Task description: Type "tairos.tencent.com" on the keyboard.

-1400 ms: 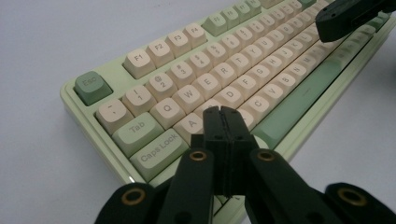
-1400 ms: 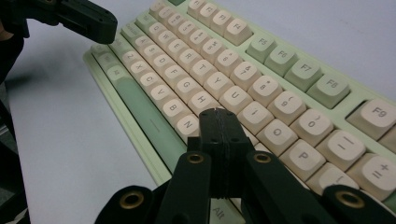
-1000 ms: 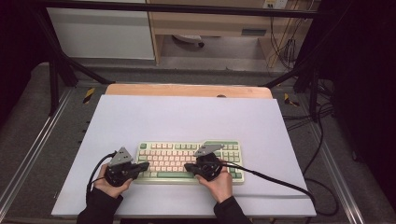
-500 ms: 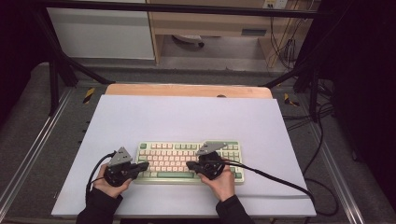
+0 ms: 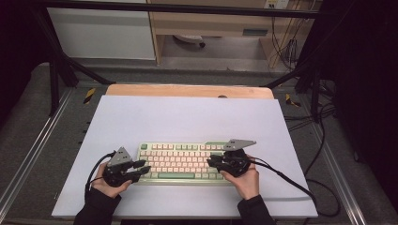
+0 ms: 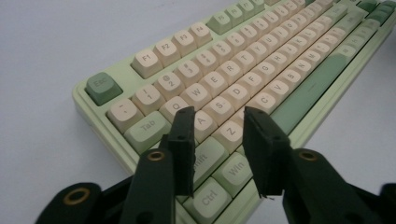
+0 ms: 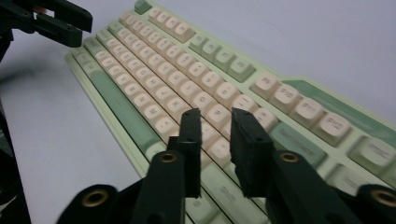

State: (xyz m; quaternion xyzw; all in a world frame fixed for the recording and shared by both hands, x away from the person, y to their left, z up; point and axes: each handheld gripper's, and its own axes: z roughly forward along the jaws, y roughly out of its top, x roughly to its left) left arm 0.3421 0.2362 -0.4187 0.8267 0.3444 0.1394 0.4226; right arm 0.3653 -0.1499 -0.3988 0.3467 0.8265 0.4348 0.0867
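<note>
Comparing this moment with the one a second ago, the clearest change is in the jaws: both pairs have just been opening, and nothing sits between either pair. The left gripper [image 5: 141, 168] hangs over the left end of the keyboard [image 5: 180, 161], in the same place as before, and in the left gripper view [image 6: 217, 128] its black jaws stand apart above the A and Z keys, not pressing on any key that can be made out. The right gripper [image 5: 212, 162] has shifted a little over the keyboard's right part since the earlier picture; in the right gripper view [image 7: 215, 123], which is blurred, its jaws are parted with a narrow gap above the cream keys. The keyboard itself lies where it did, flat on the pale sheet [image 5: 187, 117], towards the sheet's near edge and parallel to it. Counting things: one green keyboard with cream keys, two grippers, two hands [image 5: 246, 180] in dark sleeves holding them, one pale sheet under the keyboard, and one wooden board [image 5: 187, 90] showing beyond the sheet's far edge, well apart from the keyboard.
</note>
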